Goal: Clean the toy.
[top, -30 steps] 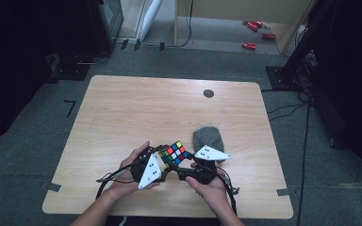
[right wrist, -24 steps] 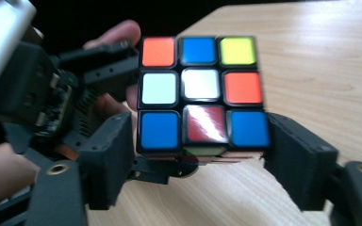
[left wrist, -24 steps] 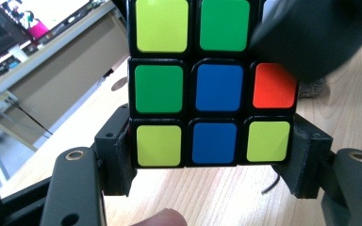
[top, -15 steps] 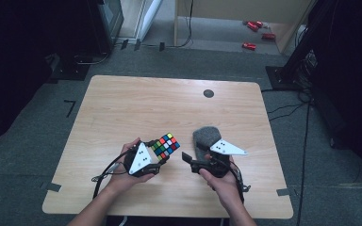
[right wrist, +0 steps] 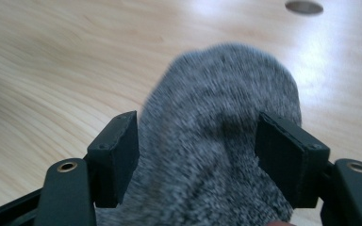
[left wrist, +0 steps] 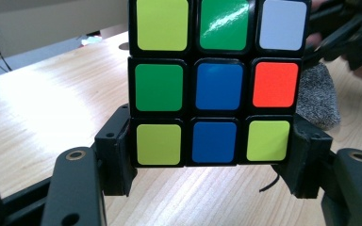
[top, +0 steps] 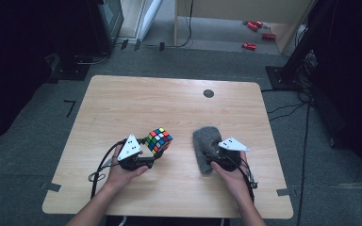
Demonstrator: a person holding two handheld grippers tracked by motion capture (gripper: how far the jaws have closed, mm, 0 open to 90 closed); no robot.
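Left tongs (left wrist: 212, 155) clamping cube (left wrist: 217, 80), grey sock (right wrist: 217, 141)

Glossy plastic cube (left wrist: 214, 84), fuzzy grey cloth (right wrist: 217, 141)

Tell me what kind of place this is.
Probably a lab or workshop recording space: a bare wooden table on grey carpet, cables trailing across the floor, and dark equipment stands around it.
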